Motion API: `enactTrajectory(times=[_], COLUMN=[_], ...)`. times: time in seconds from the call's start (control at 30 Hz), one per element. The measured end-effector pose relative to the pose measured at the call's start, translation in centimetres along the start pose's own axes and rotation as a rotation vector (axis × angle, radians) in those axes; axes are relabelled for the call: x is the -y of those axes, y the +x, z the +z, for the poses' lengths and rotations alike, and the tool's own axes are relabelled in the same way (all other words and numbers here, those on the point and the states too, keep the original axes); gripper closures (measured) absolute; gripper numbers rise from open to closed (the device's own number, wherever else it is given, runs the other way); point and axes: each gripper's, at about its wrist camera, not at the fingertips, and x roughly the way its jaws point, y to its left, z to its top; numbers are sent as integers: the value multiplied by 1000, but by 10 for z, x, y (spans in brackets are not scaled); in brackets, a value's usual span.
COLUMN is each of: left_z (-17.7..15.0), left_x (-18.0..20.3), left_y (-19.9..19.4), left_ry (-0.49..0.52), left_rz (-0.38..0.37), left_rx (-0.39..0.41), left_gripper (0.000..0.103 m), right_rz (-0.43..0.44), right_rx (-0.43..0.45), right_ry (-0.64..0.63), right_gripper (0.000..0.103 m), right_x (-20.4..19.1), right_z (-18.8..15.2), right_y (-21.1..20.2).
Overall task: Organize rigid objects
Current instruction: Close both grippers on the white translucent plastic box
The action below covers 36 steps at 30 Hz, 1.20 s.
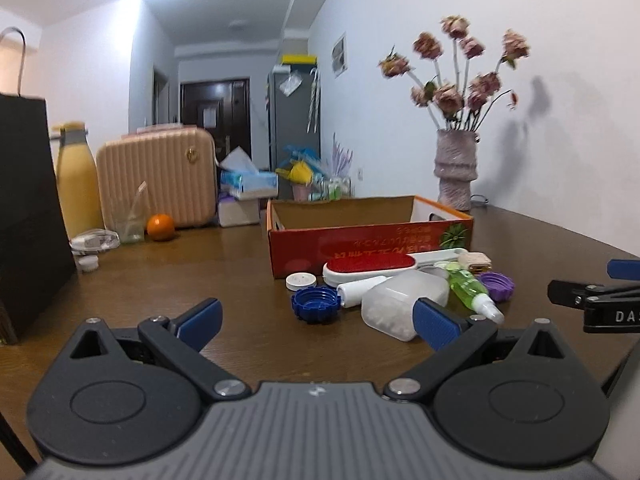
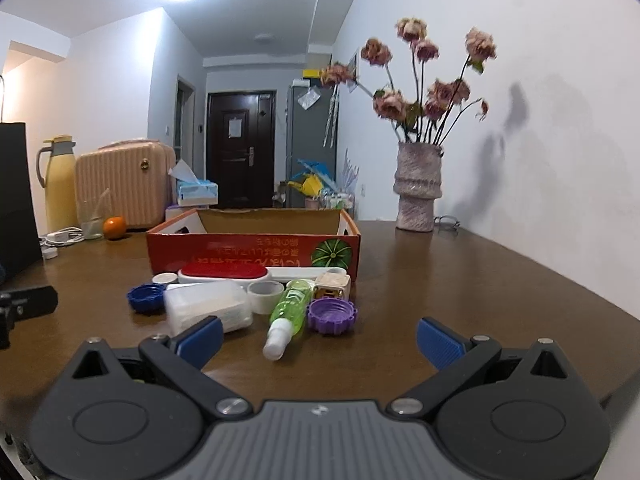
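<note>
A pile of small items lies on the brown table in front of an open red cardboard box (image 1: 372, 248) (image 2: 256, 254). It holds a red-and-white lint brush (image 1: 370, 266) (image 2: 224, 272), a blue cap (image 1: 316, 304) (image 2: 146, 298), a translucent plastic container (image 1: 400, 304) (image 2: 206, 306), a green spray bottle (image 1: 472, 288) (image 2: 290, 314), a purple cap (image 1: 498, 285) (image 2: 332, 314), a small white lid (image 1: 300, 281) and a tape ring (image 2: 265, 294). My left gripper (image 1: 318, 322) is open and empty, just short of the pile. My right gripper (image 2: 318, 340) is open and empty, near the spray bottle.
A vase of dried roses (image 1: 456, 172) (image 2: 418, 188) stands at the back right by the wall. At the left stand a black paper bag (image 1: 28, 216), a yellow flask (image 1: 78, 184), a pink case (image 1: 160, 176), a glass (image 1: 128, 220) and an orange (image 1: 160, 227).
</note>
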Motion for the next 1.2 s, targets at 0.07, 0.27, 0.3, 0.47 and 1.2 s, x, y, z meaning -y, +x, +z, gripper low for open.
enactTrajectory(times=[0.07, 0.27, 0.3, 0.47, 1.2], left_z=[5, 15, 16, 18, 10], left_x=[0, -1, -1, 8, -10], left_y=[18, 70, 77, 101, 110], left_ry=[9, -10, -24, -103, -393], left_rz=[11, 4, -14, -59, -231], left_rx=[-18, -105, -123, -189, -323], left_gripper=[0, 0, 0, 0, 69], right_rz=[8, 58, 78, 208, 498], right_rx=[-17, -50, -64, -117, -335], right_ry=[-9, -24, -18, -12, 131], right_gripper=[0, 0, 0, 1, 83], right_x=[7, 22, 23, 18, -26], right_z=[6, 16, 17, 32, 37], right_y=[15, 61, 67, 93, 146])
